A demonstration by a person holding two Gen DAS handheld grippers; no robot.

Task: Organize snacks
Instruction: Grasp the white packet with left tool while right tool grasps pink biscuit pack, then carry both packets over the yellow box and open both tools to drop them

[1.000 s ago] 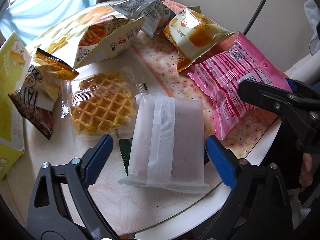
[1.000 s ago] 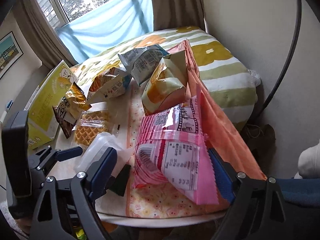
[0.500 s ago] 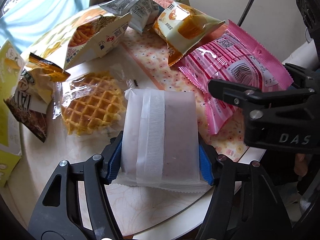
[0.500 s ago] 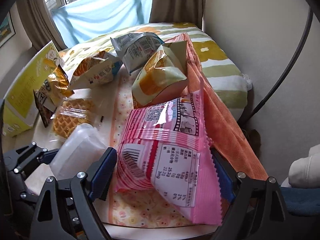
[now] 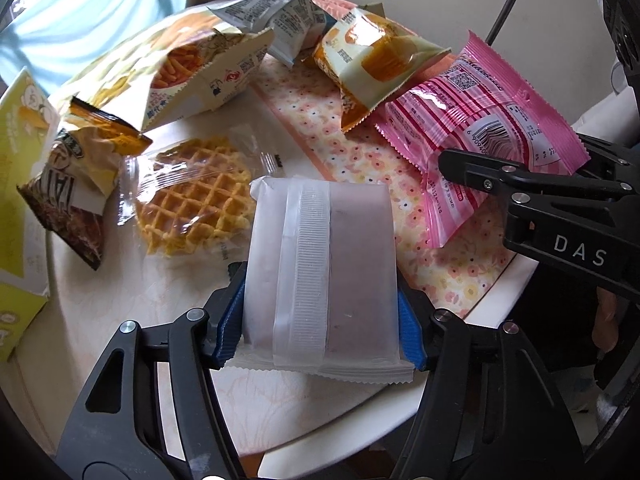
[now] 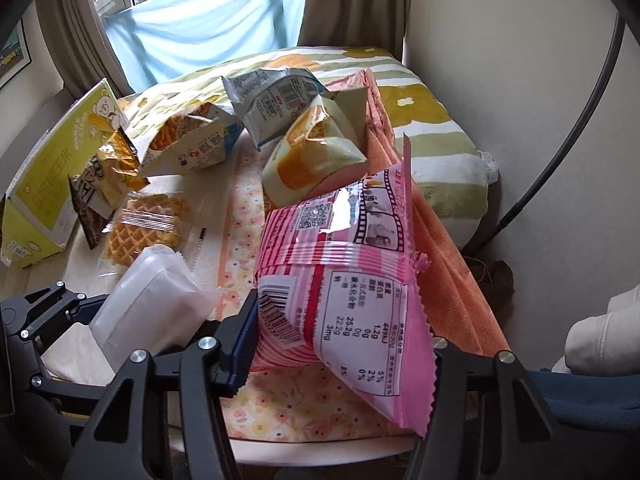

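Observation:
A white frosted packet with a ribbed seam lies on the round table, and my left gripper is shut on its near end, blue pads pressing both sides. In the right wrist view that packet shows at lower left. A pink striped snack packet lies on the floral cloth. My right gripper is closing on it: the left pad presses its side, while the right pad is hidden behind the wrapper. The left wrist view shows the pink packet at the right.
A wrapped waffle, an open bag of orange sticks, a grey packet, a yellow-orange bag and a brown-yellow bag crowd the table's far side. A yellow box stands left. An orange cloth hangs right.
The left jaws closed on the white packet first. In the last half second the right jaws closed in on the pink packet. Both hands stayed almost in place.

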